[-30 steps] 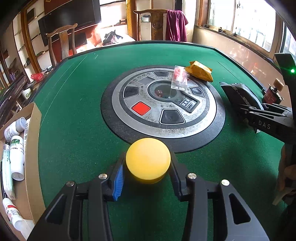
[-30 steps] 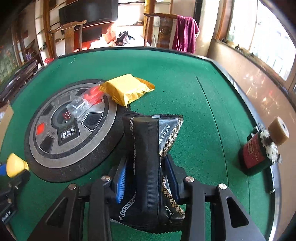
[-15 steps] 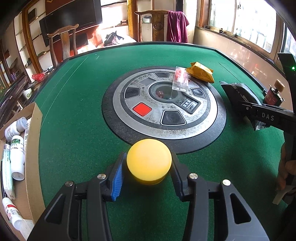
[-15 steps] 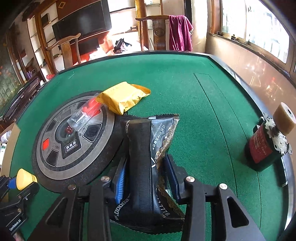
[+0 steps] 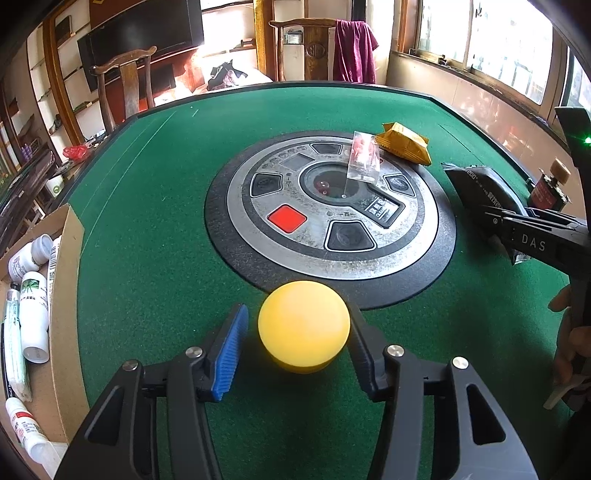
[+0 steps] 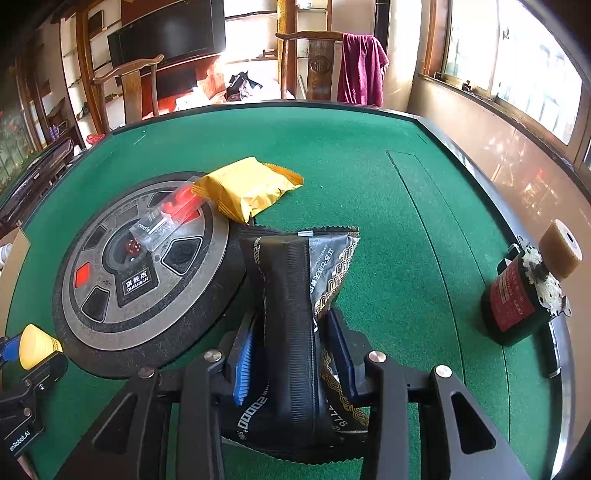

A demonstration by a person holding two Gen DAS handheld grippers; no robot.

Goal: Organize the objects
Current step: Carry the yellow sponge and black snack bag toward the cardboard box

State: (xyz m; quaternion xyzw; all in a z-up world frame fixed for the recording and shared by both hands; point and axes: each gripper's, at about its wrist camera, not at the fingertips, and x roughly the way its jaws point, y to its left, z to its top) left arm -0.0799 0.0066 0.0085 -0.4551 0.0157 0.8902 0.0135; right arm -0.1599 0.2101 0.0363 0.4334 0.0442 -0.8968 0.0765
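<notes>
Round panel point(image 5: 332, 236) at table point(image 5: 155, 280) centre; sachet point(image 5: 364, 160) on its far part; wrapped packet point(image 5: 404, 146) at far-right rim; box point(image 5: 62, 295) of bottles point(image 5: 35, 317) at left edge.

Looks like a home sitting/games room. Near centre is an automatic mahjong table point(image 5: 155, 206) w/ green felt and a round control panel point(image 5: 332, 218) holding dice under a dome (buttons around it). At the far side stand carved wooden chairs point(image 6: 125, 92), one w/ a maroon cloth point(image 6: 362, 70) draped over its back. A big dark TV point(image 6: 170, 35) hangs on the far wall, wooden shelves point(image 5: 62, 85) to the left, a row of windows point(image 6: 517, 62) along the right letting in daylight.
</notes>
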